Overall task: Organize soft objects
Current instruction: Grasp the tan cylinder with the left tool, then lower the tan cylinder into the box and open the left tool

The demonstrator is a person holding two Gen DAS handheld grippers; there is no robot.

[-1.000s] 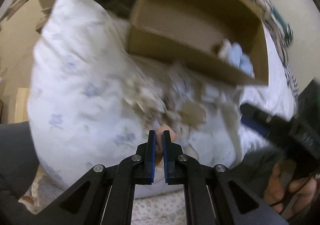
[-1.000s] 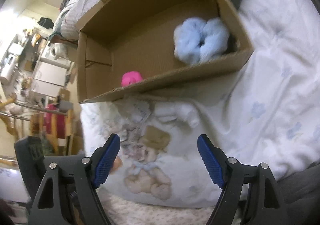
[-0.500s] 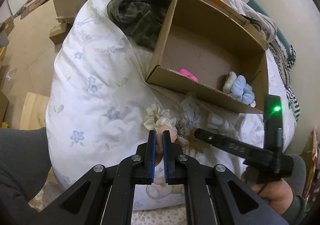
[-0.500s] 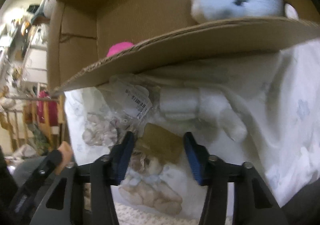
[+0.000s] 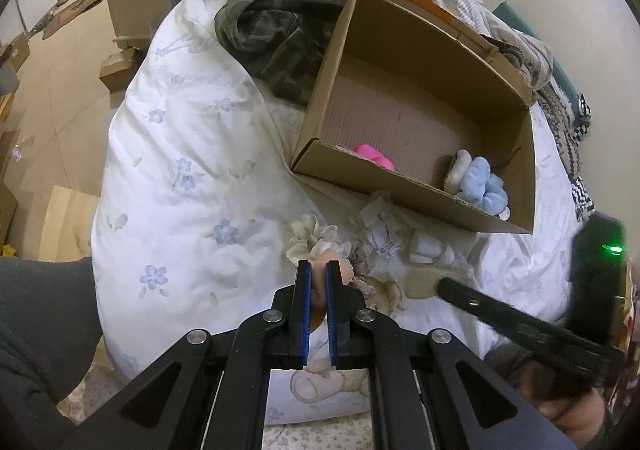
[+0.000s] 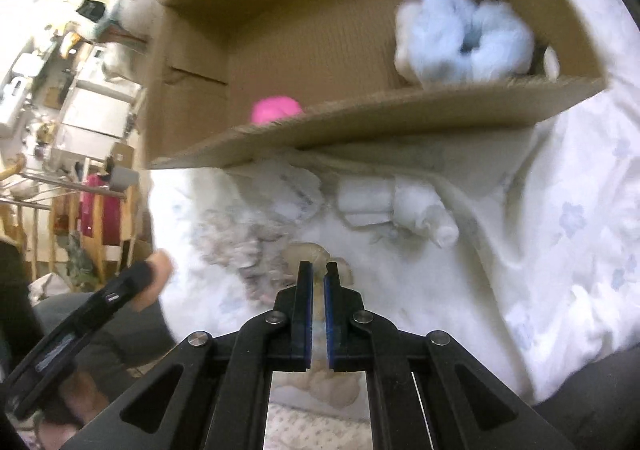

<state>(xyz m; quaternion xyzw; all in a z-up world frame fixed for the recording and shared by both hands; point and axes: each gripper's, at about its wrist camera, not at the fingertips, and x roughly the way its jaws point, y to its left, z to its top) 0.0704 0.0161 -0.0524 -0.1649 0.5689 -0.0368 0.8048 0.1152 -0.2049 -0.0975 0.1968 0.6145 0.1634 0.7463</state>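
A cardboard box (image 5: pixel 404 198) lies on a white floral duvet (image 5: pixel 188 154); it also shows in the right wrist view (image 6: pixel 360 126). Inside are a pink soft item (image 5: pixel 374 156) and a light blue scrunchie (image 5: pixel 486 188), also seen in the right wrist view (image 6: pixel 464 44). In front of the box lie a beige scrunchie (image 5: pixel 316 236), a plastic packet (image 5: pixel 380 226) and rolled white cloths (image 6: pixel 400 206). My left gripper (image 5: pixel 318 270) is shut on a peach-coloured soft item (image 5: pixel 320 290). My right gripper (image 6: pixel 319 270) is shut just above a tan soft item (image 6: pixel 308 252); whether it holds anything is unclear.
A camouflage garment (image 5: pixel 276 34) lies behind the box. Patterned blankets (image 5: pixel 560 118) lie to its right. The duvet drops off on the left to a tan floor (image 5: pixel 60 70) with cardboard pieces. Furniture and a rack (image 6: pixel 60 178) stand left in the right wrist view.
My right gripper has closed from wide open and come down toward the items in front of the box. My left gripper has stayed shut on the peach item.
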